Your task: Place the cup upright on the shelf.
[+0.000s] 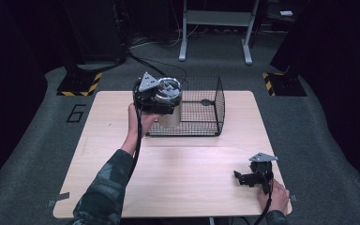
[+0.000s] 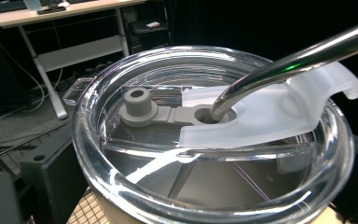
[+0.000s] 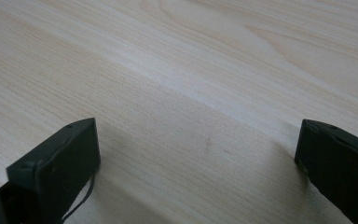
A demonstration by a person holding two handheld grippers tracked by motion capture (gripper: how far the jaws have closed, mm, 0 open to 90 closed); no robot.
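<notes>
A cream tumbler (image 1: 170,118) with a clear lid (image 2: 205,140) and a metal straw (image 2: 289,60) is held up at the left front corner of a black wire basket (image 1: 201,108). My left gripper (image 1: 165,101) is shut on the tumbler, and its black fingers (image 2: 42,182) flank the cup just under the lid. A frosted tab and a grey plug sit on top of the lid. At the near right of the wooden table (image 1: 183,187), my right gripper (image 1: 243,179) rests low. There my right gripper (image 3: 196,154) is open with bare wood between its fingers.
The basket stands at the back middle of the table and holds a small dark item. On the floor behind are a white desk frame (image 1: 215,18) and two yellow-black striped stand bases (image 1: 80,84). Cables trail across the grey carpet.
</notes>
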